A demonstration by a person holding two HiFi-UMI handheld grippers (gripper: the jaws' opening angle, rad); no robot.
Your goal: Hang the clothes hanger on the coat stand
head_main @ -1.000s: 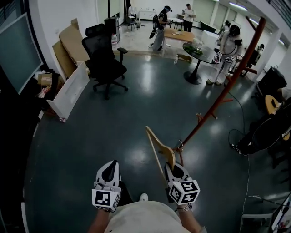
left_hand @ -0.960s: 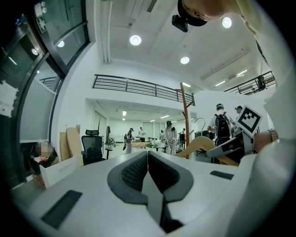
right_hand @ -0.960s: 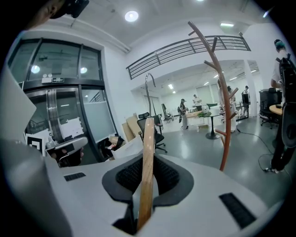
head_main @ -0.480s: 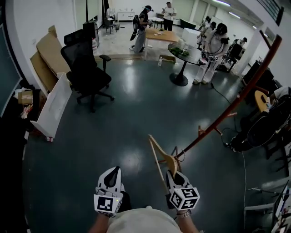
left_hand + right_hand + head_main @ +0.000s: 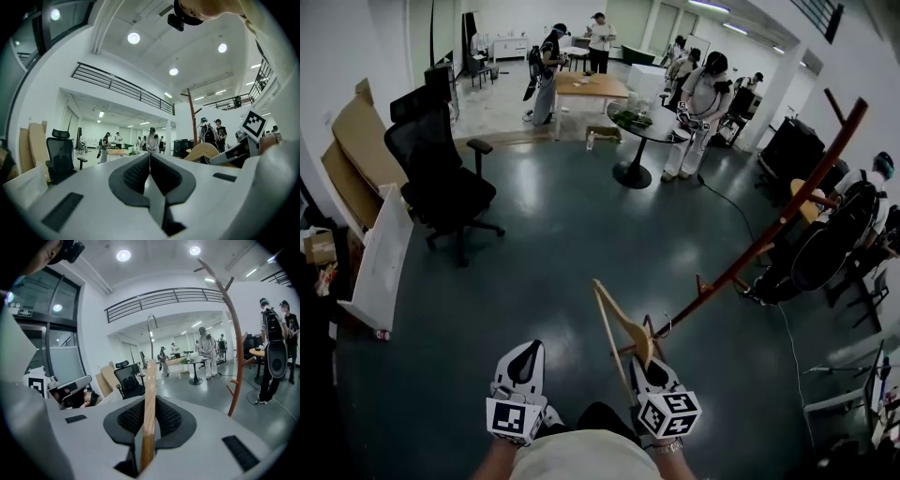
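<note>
Across the head view, the office chair [image 5: 441, 173], the white panel [image 5: 380, 258] and the round table [image 5: 642, 122] were displaced toward the left, and more of the room's right side was brought into frame. The top of the coat stand [image 5: 787, 216] was lowered along the right side, and a person [image 5: 839, 239] with a backpack was brought more fully into view behind it. The clothes hanger [image 5: 623, 328] was carried slightly lower in the frame.
</note>
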